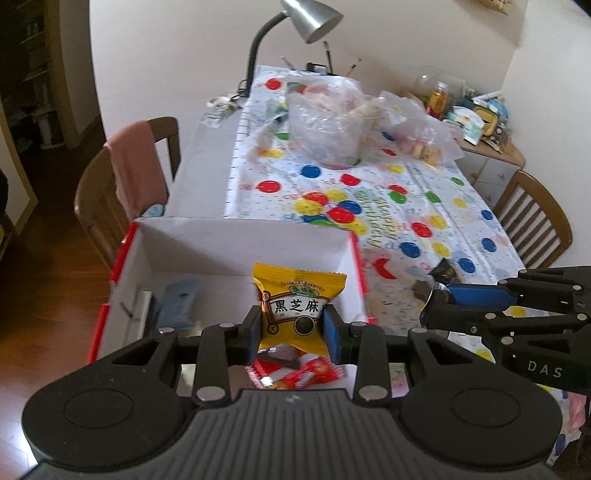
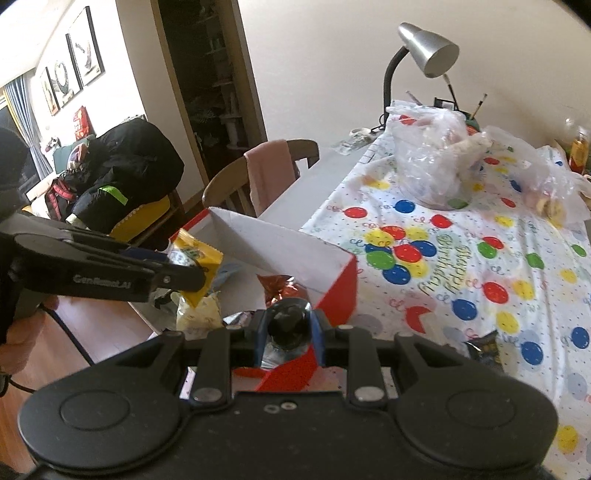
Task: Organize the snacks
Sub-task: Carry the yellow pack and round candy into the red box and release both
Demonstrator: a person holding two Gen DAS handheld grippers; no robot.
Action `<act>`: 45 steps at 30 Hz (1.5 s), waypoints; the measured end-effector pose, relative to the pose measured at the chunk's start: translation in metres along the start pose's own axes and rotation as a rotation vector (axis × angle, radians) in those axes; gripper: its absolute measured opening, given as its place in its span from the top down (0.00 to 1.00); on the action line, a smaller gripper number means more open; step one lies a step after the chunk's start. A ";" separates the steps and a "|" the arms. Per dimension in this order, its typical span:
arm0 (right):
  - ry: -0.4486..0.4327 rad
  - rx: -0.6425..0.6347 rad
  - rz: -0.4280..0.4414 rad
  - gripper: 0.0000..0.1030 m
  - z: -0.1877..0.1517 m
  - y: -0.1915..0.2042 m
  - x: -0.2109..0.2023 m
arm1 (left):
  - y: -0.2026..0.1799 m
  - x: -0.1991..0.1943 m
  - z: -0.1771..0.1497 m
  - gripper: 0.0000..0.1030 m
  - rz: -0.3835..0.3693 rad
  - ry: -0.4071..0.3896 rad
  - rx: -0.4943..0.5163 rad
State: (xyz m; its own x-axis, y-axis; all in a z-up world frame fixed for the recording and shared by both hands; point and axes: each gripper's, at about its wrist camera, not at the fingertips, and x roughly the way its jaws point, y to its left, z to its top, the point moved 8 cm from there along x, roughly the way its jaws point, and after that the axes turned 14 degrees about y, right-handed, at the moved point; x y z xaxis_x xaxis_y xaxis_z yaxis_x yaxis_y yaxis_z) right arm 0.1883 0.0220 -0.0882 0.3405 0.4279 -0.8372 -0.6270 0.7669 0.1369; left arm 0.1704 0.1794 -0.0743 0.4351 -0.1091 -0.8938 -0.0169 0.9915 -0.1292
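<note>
Soft, even daylight, room fairly bright; window (image 2: 9,110) at far left of right view. Desk lamp (image 1: 312,18) looks unlit. Strong fisheye bending at edges, corners dark, slight blur on far clutter.

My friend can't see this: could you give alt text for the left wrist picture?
The left gripper holds a yellow snack packet over a red-and-white box on a balloon-print tablecloth; the right gripper reaches in from the right.

Right gripper (image 2: 287,334) clamped on dark foil-wrapped snack (image 2: 288,325) above red-and-white box (image 2: 334,284), left gripper (image 2: 199,266) alongside — pinching yellow packet (image 2: 195,254).
</note>
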 end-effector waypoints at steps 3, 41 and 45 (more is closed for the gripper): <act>0.013 -0.004 -0.006 0.77 0.006 0.008 0.012 | 0.018 0.003 0.000 0.68 0.011 0.005 -0.018; 0.266 -0.028 0.018 0.77 0.050 0.052 0.173 | 0.118 0.123 0.012 0.67 0.105 0.286 -0.055; 0.284 -0.030 0.011 0.76 0.047 0.051 0.177 | 0.117 0.129 0.009 0.67 0.106 0.309 -0.046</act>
State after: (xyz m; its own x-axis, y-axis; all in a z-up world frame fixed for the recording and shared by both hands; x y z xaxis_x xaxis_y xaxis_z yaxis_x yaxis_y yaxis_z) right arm 0.2495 0.1600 -0.2047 0.1263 0.2813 -0.9513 -0.6514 0.7468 0.1343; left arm 0.2328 0.2817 -0.2008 0.1347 -0.0288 -0.9905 -0.0914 0.9950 -0.0414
